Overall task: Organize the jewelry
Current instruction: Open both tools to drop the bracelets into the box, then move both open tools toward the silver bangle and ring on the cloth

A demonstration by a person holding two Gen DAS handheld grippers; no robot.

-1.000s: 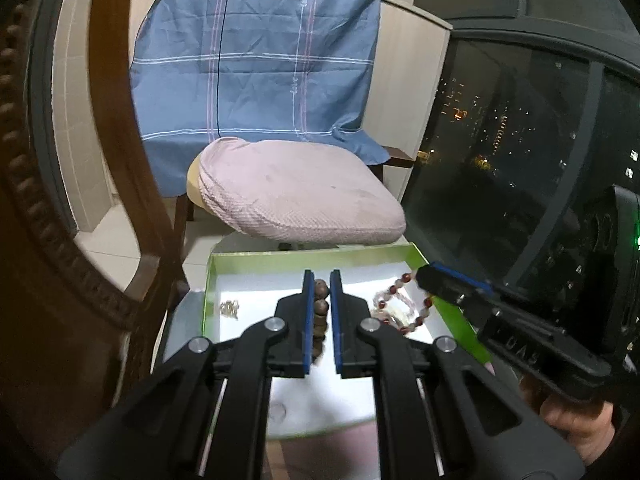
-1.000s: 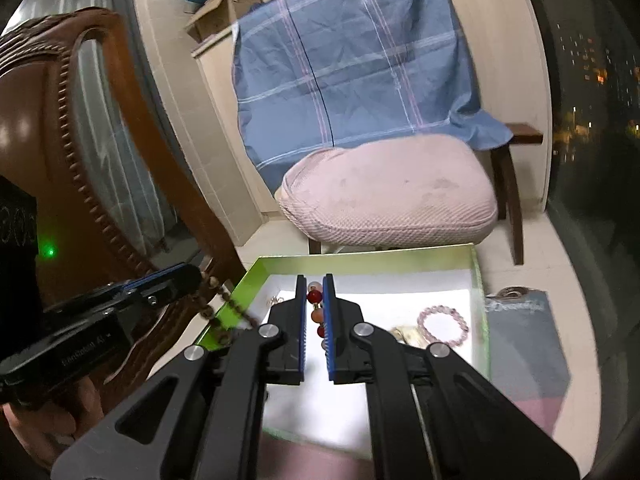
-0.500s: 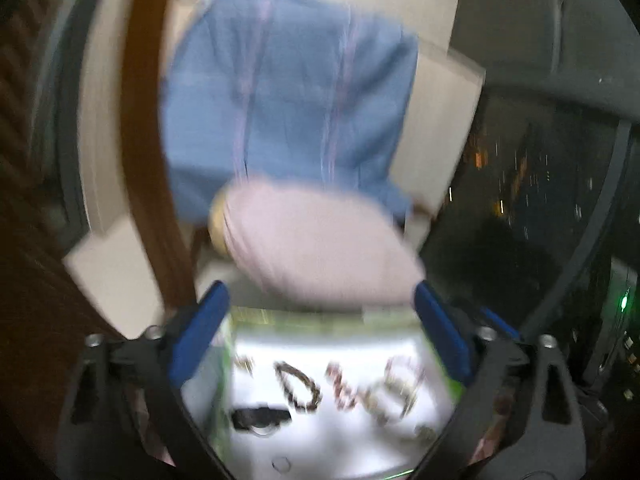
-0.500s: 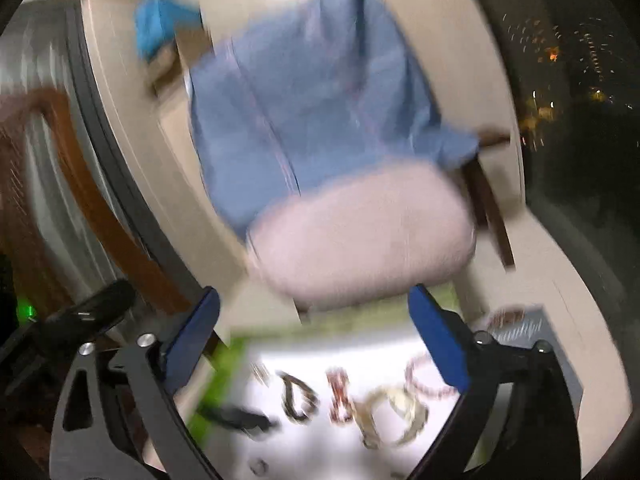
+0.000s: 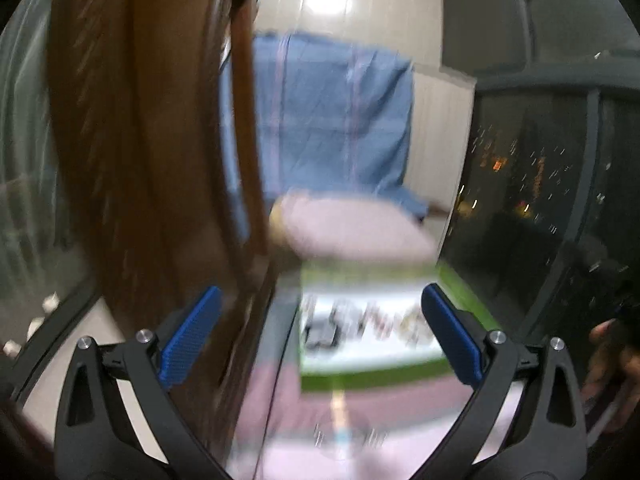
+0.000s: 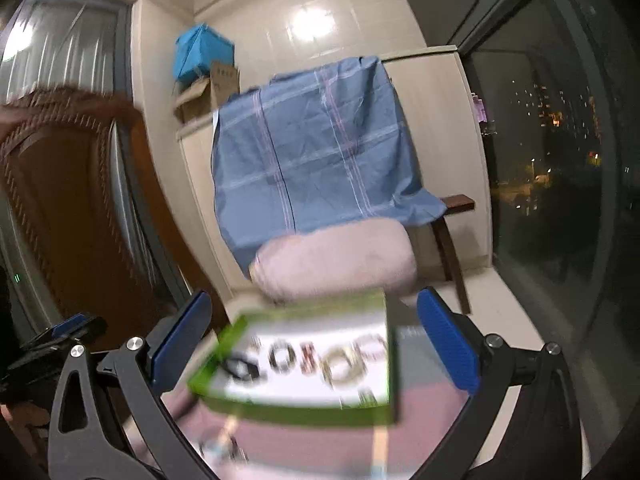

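A green-rimmed tray [image 6: 296, 406] with a white floor holds a row of several bracelets [image 6: 308, 360]; it shows blurred in both views, also in the left wrist view [image 5: 380, 374]. My left gripper [image 5: 320, 338] is wide open and empty, held back from the tray. My right gripper [image 6: 314, 340] is wide open and empty, above the tray's near side. The left gripper's tip [image 6: 76, 330] shows at the left of the right wrist view.
A pink cloth [image 6: 304, 444] covers the surface under the tray. A brown carved wooden chair back [image 5: 156, 160] stands close on the left. A chair with a pink cushion [image 6: 336, 260] and blue checked cloth [image 6: 316, 160] stands behind. Dark windows [image 6: 560, 180] are on the right.
Both grippers let go of their bead bracelets, which now lie in the tray. Both opened wide and pulled back and up from the tray; the left one swung toward the wooden chair.
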